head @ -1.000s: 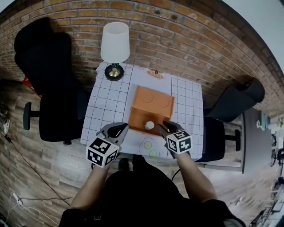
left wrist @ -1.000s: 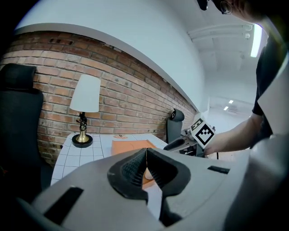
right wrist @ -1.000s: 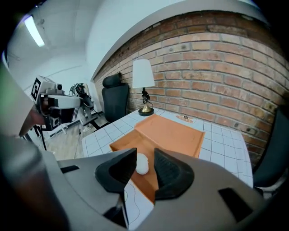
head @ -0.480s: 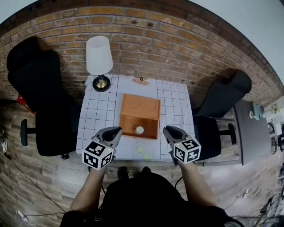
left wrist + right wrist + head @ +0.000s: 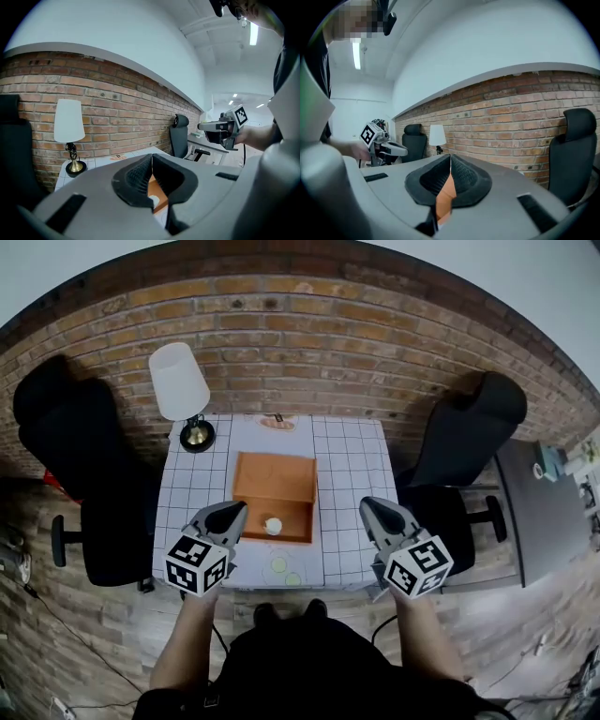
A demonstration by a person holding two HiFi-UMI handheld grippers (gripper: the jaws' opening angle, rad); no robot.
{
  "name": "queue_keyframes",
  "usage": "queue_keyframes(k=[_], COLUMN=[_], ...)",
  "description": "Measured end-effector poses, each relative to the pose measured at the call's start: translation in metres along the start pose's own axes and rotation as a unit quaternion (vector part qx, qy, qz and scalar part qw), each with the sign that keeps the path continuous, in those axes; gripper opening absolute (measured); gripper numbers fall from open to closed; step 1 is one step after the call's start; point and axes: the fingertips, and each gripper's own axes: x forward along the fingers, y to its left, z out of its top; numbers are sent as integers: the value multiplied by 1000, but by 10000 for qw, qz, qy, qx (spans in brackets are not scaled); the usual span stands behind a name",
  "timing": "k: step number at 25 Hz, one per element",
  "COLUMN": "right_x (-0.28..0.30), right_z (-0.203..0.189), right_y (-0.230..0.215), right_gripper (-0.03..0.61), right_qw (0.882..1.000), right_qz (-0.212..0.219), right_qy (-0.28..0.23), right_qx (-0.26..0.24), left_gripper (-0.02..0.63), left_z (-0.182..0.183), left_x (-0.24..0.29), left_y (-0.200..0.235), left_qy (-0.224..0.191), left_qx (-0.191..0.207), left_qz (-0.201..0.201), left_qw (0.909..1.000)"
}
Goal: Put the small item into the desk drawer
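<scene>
Drawer (image 5: pixel 296 521) holding small item (image 5: pixel 273 526), kind unclear, left hand-held gripper (image 5: pixel 232 516) and right hand-held gripper (image 5: pixel 374 512) clenched empty

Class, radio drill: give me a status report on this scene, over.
Left gripper shut, empty. Right gripper shut, empty. Small white item inside open orange drawer. Nothing in the way.

1. No words, numbers or brand names are showing legibly in any view.
2. The cubes on the left gripper (image 5: pixel 232 513) and right gripper (image 5: pixel 369 506) are carrying only black-and-white square patterns.
3. Prints on the gridded tablecloth (image 5: pixel 366 474) are showing too small to read.
</scene>
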Motion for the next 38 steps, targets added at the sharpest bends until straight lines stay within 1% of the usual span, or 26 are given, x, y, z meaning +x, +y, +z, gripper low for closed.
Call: queue_keyframes(k=[4, 6, 8, 10, 12, 15, 17, 19, 22, 29, 38], right_x=[-12, -11, -8, -7, -7, -8, -10, -10, -11, -14, -15], right_z=[22, 31, 44, 60, 76, 93, 99, 99, 88, 62, 57], right_y=[-27, -37, -45, -54, -61, -64, -61, -57, -53, -59, -55], right_gripper=[5, 5, 5, 5, 5, 3, 3, 3, 3, 3, 3], right_qw=[9994, 9985, 9976, 9970, 9956, 9910, 9888, 9887, 9902, 9941, 9953], right_qz=[52, 162, 307, 352, 271, 149, 102, 46, 2, -86, -32], right_qy=[-277, -302, -355, -566, -874, -1331, -1487, -1492, -1339, -1024, -930], right_qx=[-212, -426, -514, -389, -223, 62, 88, -116, -398, -361, -281], left_gripper=[11, 11, 11, 11, 11, 11, 11, 11, 11, 11, 11], left_z=[23, 37, 53, 66, 75, 81, 81, 79, 76, 68, 65], left_x=[16, 24, 33, 39, 41, 39, 34, 31, 29, 26, 29], left_y=[-7, -9, -10, -8, -2, 7, 8, 7, 4, 7, 4], left_qy=[-79, -126, -203, -264, -315, -403, -444, -420, -394, -410, -406], left_qx=[93, 201, 309, 401, 464, 424, 393, 457, 527, 449, 407], left_qz=[155, 206, 212, 256, 389, 637, 761, 844, 875, 881, 750], left_qw=[9998, 9995, 9991, 9985, 9977, 9963, 9953, 9945, 9940, 9942, 9955])
